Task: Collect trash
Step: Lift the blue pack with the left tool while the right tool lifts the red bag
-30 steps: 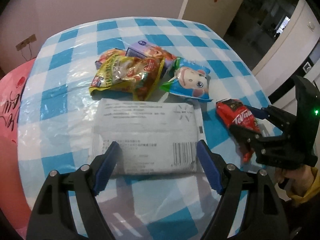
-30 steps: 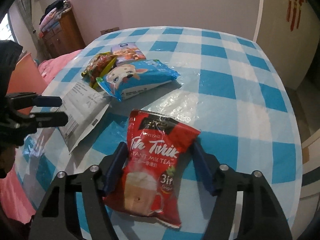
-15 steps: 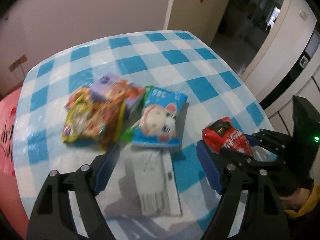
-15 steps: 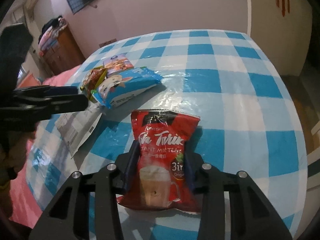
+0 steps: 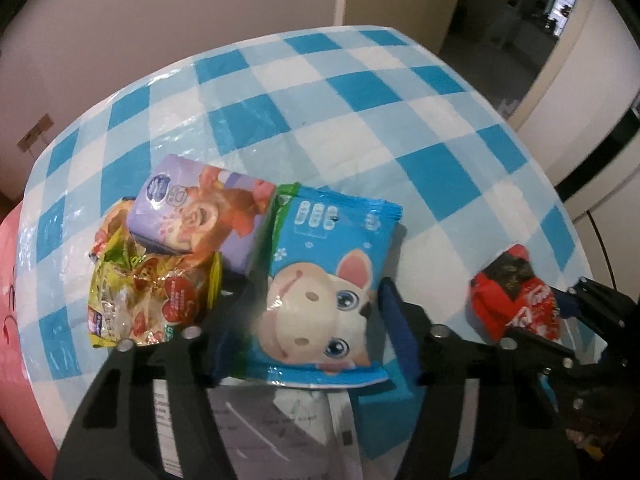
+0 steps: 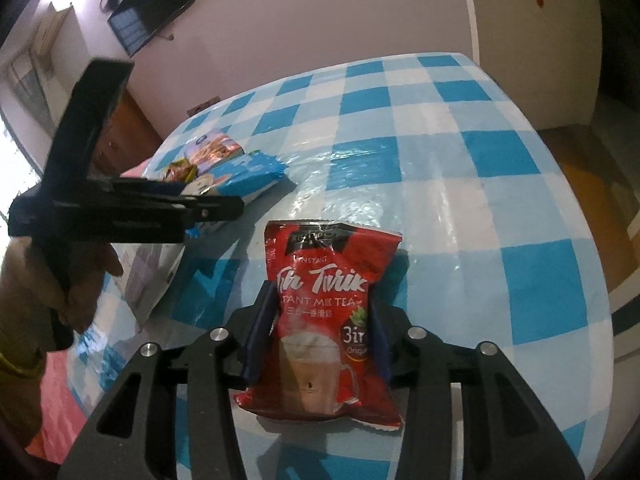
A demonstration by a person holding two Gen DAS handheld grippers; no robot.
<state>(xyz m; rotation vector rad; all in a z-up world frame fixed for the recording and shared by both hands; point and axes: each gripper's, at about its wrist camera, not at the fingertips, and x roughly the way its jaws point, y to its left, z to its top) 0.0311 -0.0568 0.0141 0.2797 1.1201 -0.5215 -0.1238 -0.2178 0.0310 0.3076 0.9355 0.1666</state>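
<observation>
1. At the far left of my left wrist view, a crumpled yellow snack wrapper (image 5: 148,300) lies on the table (image 5: 360,92), which wears a blue-and-white checked cover.
2. Just behind it, touching, sits a purple snack pack (image 5: 200,216) with a cartoon figure printed on it.
3. Next comes the blue pack with a cartoon animal face (image 5: 324,284). My left claw (image 5: 308,336) straddles its near end and its jaws are closing, the blue pads at either edge of the pack; I cannot tell whether they press it yet.
4. Under that claw, at the table's near edge, a grey mailer bag (image 5: 288,436) lies flat, with the blue pack's near edge overlapping it.
5. Further right, the red milk tea sachet (image 6: 324,320) lies well apart from the other trash, with my right claw (image 6: 316,336) around it. Its pads touch both sides of the sachet, which buckles between them, yet the jaws are easing open a little.
6. In the right wrist view, a hand (image 6: 76,280) holds the left claw's handle over the table's left side.
</observation>
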